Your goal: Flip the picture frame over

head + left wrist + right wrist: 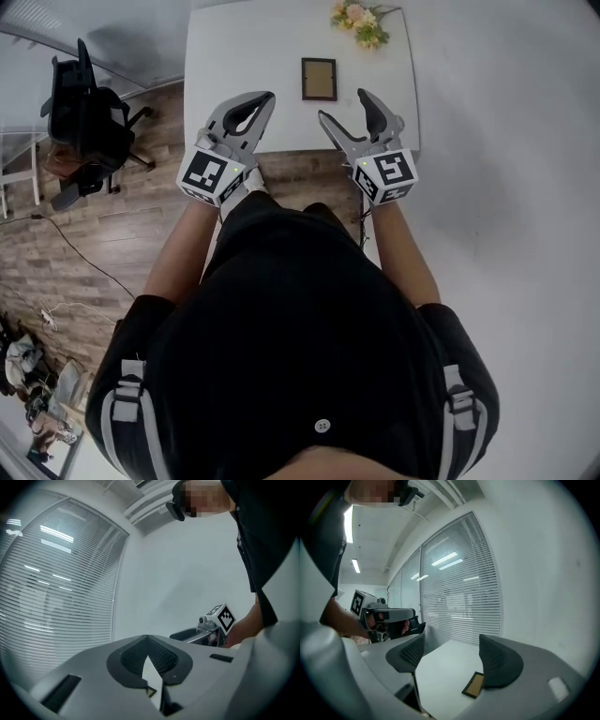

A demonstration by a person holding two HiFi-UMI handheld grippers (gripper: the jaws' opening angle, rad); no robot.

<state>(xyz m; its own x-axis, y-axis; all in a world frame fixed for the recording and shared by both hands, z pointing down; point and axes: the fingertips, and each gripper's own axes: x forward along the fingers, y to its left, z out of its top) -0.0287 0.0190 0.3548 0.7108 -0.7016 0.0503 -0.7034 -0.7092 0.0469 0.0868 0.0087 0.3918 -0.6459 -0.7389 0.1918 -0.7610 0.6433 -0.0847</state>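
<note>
A small dark picture frame (pixel 319 79) with a tan panel facing up lies flat on the white table (pixel 234 56), just beyond both grippers. My left gripper (pixel 266 97) hovers over the table's near edge to the frame's left, shut with nothing in it; its pads (pixel 161 658) meet at the tips. My right gripper (pixel 344 105) is open and empty, near the frame's lower right corner. Through the right gripper (pixel 452 656) I see the frame (pixel 474 685) on the table by the right pad. A sliver of the frame (pixel 150 691) shows under the left pads.
A bunch of artificial flowers (pixel 361 23) lies at the table's far right corner. A black office chair (pixel 89 122) stands on the wooden floor (pixel 112 225) to the left. A window with blinds (pixel 454 597) stands beyond the table. A grey wall or floor surface (pixel 506 141) lies to the right.
</note>
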